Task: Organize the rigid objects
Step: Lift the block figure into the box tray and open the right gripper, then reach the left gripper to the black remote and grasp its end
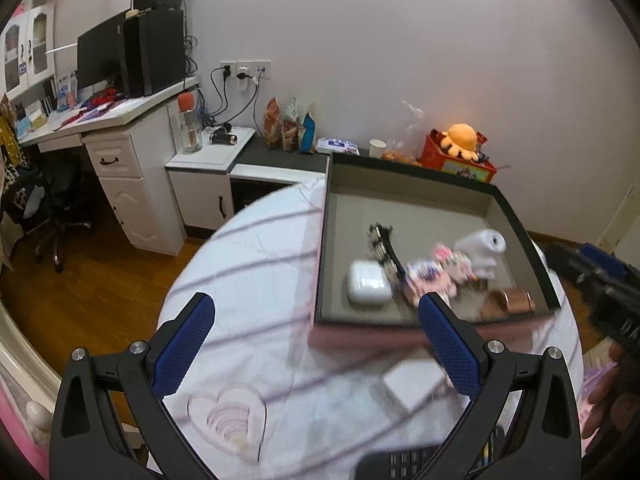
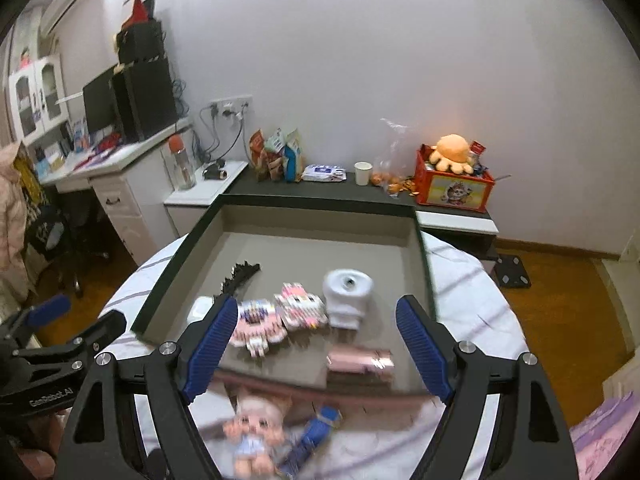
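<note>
A dark tray (image 1: 520,220) (image 2: 180,248) with a grey floor sits on the round white table (image 1: 248,272). In it lie a white earbud case (image 1: 368,288), a black hair clip (image 1: 384,244) (image 2: 240,274), two pink pixel-block figures (image 1: 436,274) (image 2: 280,312), a white roll-like object (image 1: 482,250) (image 2: 346,292) and a copper-pink case (image 1: 508,302) (image 2: 360,362). My left gripper (image 1: 320,340) is open and empty over the table, before the tray. My right gripper (image 2: 316,344) is open and empty above the tray's near edge. A small doll (image 2: 252,436) and a blue object (image 2: 316,432) lie below it.
A white flat box (image 1: 416,384) and a black calculator (image 1: 400,462) lie near the table's front. Behind stand a dark shelf (image 2: 320,194) with snacks, a paper cup (image 2: 363,173) and a red box with an orange plush (image 2: 454,178). A desk stands at left.
</note>
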A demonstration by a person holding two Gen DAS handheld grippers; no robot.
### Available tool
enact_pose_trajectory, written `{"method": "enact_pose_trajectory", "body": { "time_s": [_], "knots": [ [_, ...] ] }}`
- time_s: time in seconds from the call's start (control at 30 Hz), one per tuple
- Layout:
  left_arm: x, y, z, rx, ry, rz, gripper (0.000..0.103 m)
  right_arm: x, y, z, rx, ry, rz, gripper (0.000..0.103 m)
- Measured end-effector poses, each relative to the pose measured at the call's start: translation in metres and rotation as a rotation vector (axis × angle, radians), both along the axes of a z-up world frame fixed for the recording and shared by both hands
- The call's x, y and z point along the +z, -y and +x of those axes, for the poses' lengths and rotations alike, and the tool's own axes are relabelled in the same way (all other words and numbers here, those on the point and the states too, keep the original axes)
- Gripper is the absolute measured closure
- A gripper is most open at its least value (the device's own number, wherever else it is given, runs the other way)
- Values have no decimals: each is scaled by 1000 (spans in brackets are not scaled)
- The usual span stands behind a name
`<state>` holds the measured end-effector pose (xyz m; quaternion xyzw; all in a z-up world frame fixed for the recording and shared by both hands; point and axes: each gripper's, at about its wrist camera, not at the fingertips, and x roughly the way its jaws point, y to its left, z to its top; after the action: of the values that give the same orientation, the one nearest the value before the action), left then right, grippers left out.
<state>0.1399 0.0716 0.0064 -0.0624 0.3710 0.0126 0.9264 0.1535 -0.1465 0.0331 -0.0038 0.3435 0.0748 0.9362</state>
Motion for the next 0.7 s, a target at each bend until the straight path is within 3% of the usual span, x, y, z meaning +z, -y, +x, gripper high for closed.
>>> {"method": "enact_pose_trajectory", "body": {
  "time_s": [0.4,0.7],
  "knots": [
    [-20,43,-69,-103,-67,30,0,-21,49,-74,-85,-61,86,20],
    [-36,68,-80,-174,-109,51,0,-26,64,-98,-109,-60,108,20]
  ]
}}
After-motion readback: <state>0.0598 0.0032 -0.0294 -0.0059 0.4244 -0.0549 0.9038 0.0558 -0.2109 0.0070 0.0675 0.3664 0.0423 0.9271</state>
